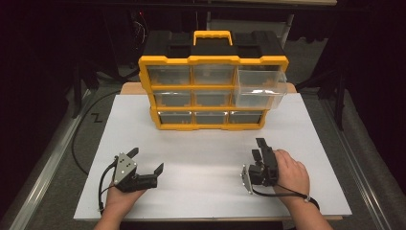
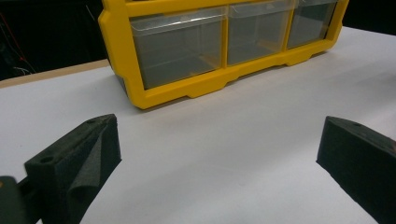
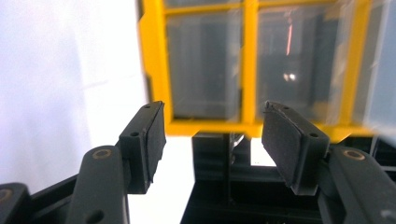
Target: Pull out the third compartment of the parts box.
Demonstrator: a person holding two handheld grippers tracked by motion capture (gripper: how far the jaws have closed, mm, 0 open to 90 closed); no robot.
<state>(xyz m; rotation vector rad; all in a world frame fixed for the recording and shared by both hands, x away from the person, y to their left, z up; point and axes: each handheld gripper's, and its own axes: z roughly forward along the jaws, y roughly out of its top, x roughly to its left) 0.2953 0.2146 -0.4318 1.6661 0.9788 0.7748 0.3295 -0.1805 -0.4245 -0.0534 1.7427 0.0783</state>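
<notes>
white table (image 1: 201,158) bears organizer (image 1: 210,93) beyond right hand-held gripper (image 1: 261,149).

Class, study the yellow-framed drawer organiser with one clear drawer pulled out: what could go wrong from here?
The clear plastic drawer at top right juts far out of the yellow-framed drawer organiser; a knock might drop it. The right gripper, jaws open and empty, is turned on its side, so it may approach the drawer crookedly.

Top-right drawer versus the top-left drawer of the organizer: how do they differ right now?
The top-right drawer is pulled out, jutting past the yellow frame; the top-left drawer sits flush inside it. The top-right drawer's side wall shows; of the top-left drawer, just the front face. Both are clear plastic and look empty.
</notes>
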